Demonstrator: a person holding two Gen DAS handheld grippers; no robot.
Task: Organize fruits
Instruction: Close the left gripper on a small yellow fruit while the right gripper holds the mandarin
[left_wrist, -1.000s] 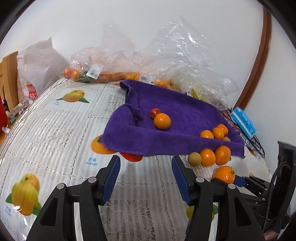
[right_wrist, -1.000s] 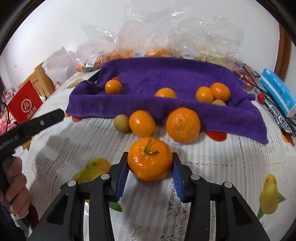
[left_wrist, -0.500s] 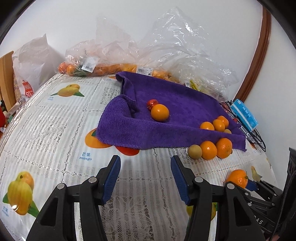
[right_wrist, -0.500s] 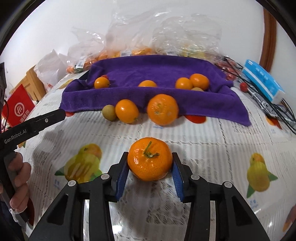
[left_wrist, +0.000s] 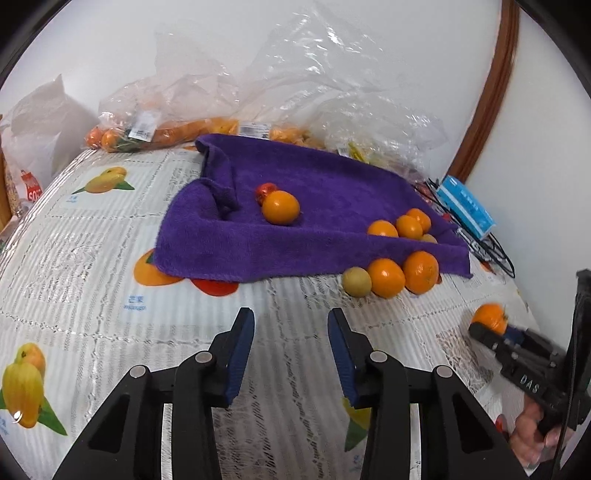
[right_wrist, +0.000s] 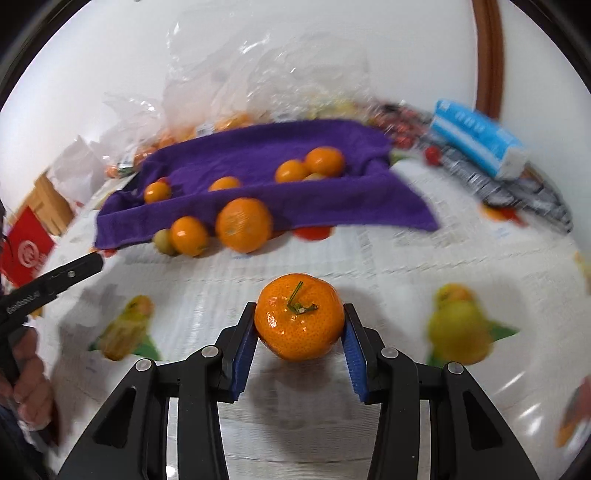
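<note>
On the fruit-printed tablecloth (left_wrist: 92, 266) lies the purple towel (left_wrist: 332, 206) with several oranges on it, and three fruits sit at its near edge. Your right gripper (right_wrist: 299, 332) is clamped on a mandarin (right_wrist: 299, 321), above the cloth, so I judge you are carrying it. Your left gripper (left_wrist: 291, 350) has just been closing, with nothing between its jaws. Next you need a free place and a gentle release.

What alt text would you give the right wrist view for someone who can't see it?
The right gripper clamps a stemmed mandarin above a fruit-print tablecloth. Behind it, three fruits line the edge of a purple towel holding more oranges.
</note>
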